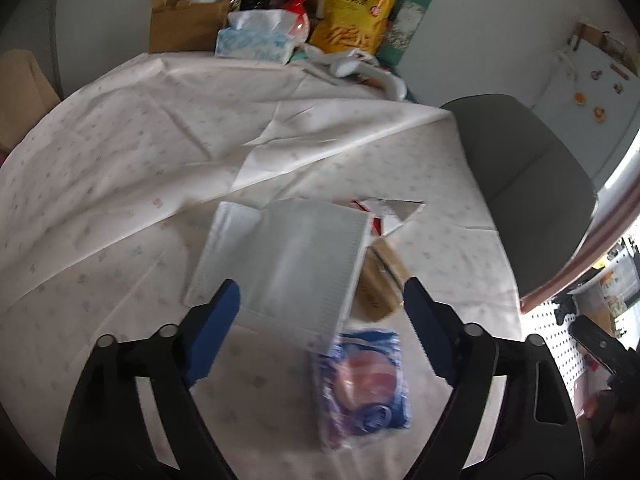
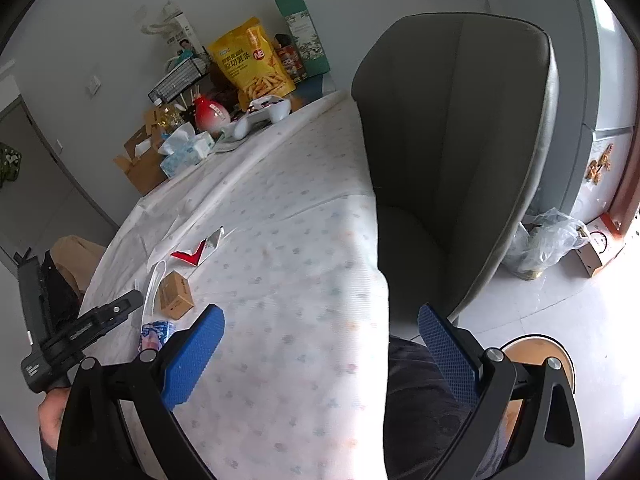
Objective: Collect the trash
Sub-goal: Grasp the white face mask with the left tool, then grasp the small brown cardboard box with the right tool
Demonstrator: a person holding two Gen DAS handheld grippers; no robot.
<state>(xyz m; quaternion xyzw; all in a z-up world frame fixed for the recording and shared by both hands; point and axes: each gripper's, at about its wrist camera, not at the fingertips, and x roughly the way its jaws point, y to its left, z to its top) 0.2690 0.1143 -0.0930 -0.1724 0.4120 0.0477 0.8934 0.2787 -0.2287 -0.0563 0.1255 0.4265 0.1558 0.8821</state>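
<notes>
Left wrist view. Left gripper (image 1: 320, 312): fingers released, spread wide, hovering over a trash cluster on the cloth-covered bench (image 1: 120, 160); probably staged to pick one piece.
- White bubble mailer (image 1: 280, 264): flat, at 12 o'clock from the fingers, long axis running roughly 6 to 12, its near corner between the fingertips.
- Blue snack wrapper (image 1: 362, 380): at 5 o'clock of the mailer, touching its near edge, long axis about 6 to 12.
- Small brown carton (image 1: 378, 280): at 3 o'clock, partly under the mailer.
- Torn red-and-white wrapper (image 1: 390, 212): at 1 o'clock of the mailer.
- Yellow chip bag (image 1: 358, 12), tissue pack (image 1: 256, 40): upright at the far edge, likely not trash.

Right wrist view. Right gripper (image 2: 320, 348): fingers released, grasping nothing, held over the bench edge beside the grey chair (image 2: 460, 140), apparently waiting. Trash cluster lies at 10 o'clock.
</notes>
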